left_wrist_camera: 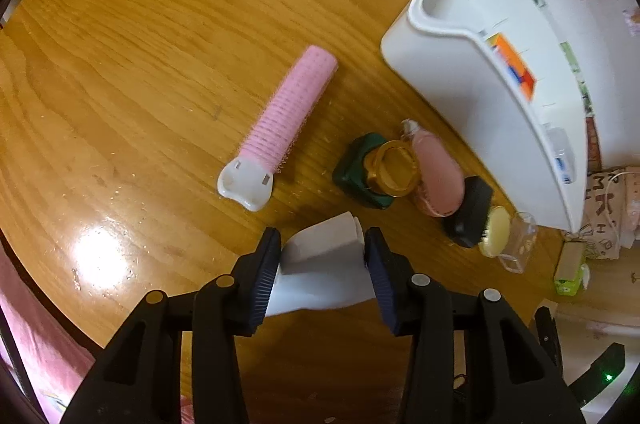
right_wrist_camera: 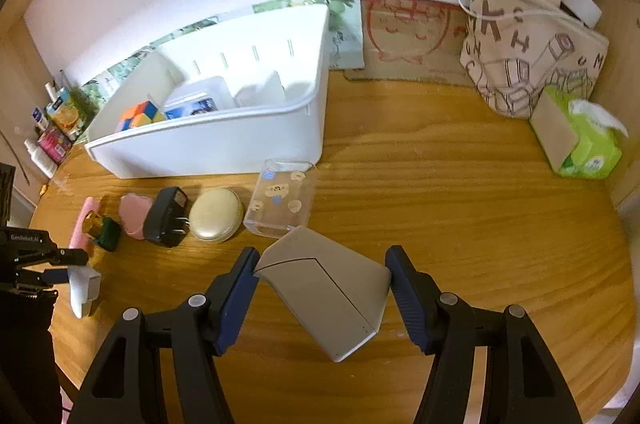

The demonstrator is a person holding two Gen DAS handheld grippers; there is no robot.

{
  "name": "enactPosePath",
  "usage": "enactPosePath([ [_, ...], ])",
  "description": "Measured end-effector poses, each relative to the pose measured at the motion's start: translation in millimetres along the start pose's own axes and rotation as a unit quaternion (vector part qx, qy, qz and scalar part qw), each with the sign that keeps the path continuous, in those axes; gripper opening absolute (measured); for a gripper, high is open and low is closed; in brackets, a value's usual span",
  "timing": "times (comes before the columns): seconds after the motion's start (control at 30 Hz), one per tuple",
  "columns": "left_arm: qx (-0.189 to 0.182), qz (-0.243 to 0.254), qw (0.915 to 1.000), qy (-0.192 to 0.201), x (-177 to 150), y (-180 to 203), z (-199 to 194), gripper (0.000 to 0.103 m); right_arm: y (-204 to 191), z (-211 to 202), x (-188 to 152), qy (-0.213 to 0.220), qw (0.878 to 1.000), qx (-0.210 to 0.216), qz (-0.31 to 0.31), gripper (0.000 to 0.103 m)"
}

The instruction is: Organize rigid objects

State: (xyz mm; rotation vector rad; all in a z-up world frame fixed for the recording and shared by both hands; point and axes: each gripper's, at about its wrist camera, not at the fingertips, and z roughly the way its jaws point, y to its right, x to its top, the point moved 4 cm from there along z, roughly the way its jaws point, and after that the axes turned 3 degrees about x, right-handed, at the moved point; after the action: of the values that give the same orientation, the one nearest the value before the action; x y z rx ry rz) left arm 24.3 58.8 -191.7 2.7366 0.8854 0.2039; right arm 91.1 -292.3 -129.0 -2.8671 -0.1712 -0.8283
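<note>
My left gripper (left_wrist_camera: 323,266) is shut on a white plastic piece (left_wrist_camera: 320,268), held just above the wooden table; it also shows in the right wrist view (right_wrist_camera: 82,284). My right gripper (right_wrist_camera: 322,288) is shut on a grey wedge-shaped device (right_wrist_camera: 328,296) above the table. A white bin (right_wrist_camera: 224,144) stands behind, holding a colour cube (right_wrist_camera: 138,116) and a white box. In front of it lie a pink hair roller (left_wrist_camera: 284,116), a green-and-gold bottle (left_wrist_camera: 376,172), a pink item (left_wrist_camera: 436,172), a black charger (right_wrist_camera: 166,216), a cream compact (right_wrist_camera: 216,214) and a clear case (right_wrist_camera: 280,200).
A printed drawstring bag (right_wrist_camera: 532,52) and a green tissue pack (right_wrist_camera: 580,140) stand at the right back. Small bottles and boxes (right_wrist_camera: 52,132) crowd the far left by the wall. Bare wood (right_wrist_camera: 480,224) lies right of my right gripper.
</note>
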Motion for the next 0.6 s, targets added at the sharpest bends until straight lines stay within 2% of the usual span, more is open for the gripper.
enactPosePath([
  [0.23, -0.021, 0.001, 0.9989, 0.041, -8.5, 1.8, -31.6, 0.044, -4.6, -19.4, 11.4, 0.027, 0.999, 0.007, -0.03, 0.065],
  [0.27, -0.026, 0.003, 0.9985, 0.049, -10.1, 1.9, -37.8, 0.022, -5.3, -22.3, 12.6, 0.031, 0.999, 0.008, -0.032, 0.065],
  [0.3, -0.035, 0.005, 0.9981, 0.052, -9.3, 8.7, -39.6, 0.008, -5.9, -24.7, 13.4, 0.033, 0.999, 0.009, -0.034, 0.065],
  [0.6, -0.036, 0.033, 0.994, 0.098, -5.2, 22.3, -63.8, 0.007, -12.8, -40.2, 20.8, 0.057, 0.997, 0.025, -0.041, 0.065],
])
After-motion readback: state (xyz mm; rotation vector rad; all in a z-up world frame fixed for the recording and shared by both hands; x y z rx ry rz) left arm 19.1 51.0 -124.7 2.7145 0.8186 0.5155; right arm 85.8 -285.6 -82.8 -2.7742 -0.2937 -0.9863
